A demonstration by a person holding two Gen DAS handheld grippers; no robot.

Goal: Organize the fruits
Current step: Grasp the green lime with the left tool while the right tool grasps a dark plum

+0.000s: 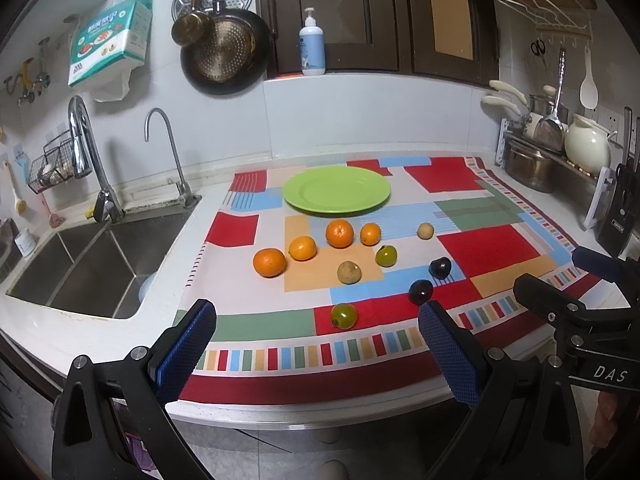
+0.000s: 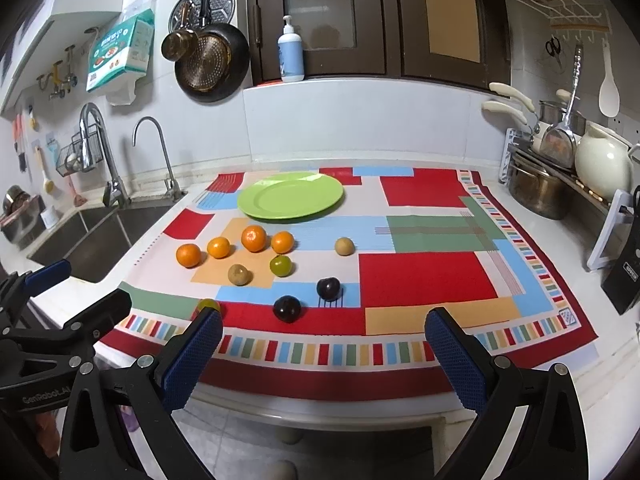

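Both grippers hung at the near edge of the counter, in front of the patterned cloth [image 1: 488, 248], and neither one touched a fruit. The left gripper [image 1: 316, 354] had its two blue pads wide apart and held nothing. The right gripper [image 2: 324, 354] was the same, pads spread and empty.

All the fruits lay loose on the cloth, in front of the empty green plate [image 1: 337, 190] at the far side. Four oranges [image 1: 339, 233] made a loose row near the plate. Behind them, toward the grippers, were two brown fruits [image 1: 349, 272], two green ones [image 1: 343, 315] and two dark plums [image 1: 420, 291].

The relation that mattered was this: the nearest green fruit lay straight ahead of the left gripper, between the lines of its pads and only a little beyond their tips. In the right view the same fruit was half hidden behind the left pad, so it was off to that gripper's left side. I judged the left hand better placed for it. The plums lay ahead of the right gripper, slightly to its left. The fruits were round, so no long axis had to be matched.

Readable writing: "DAS" on the right gripper body in the left view, and "GenRobot.AI" on the left gripper body in the right view. The print on the hanging pack [image 1: 110, 46] was too small to read.
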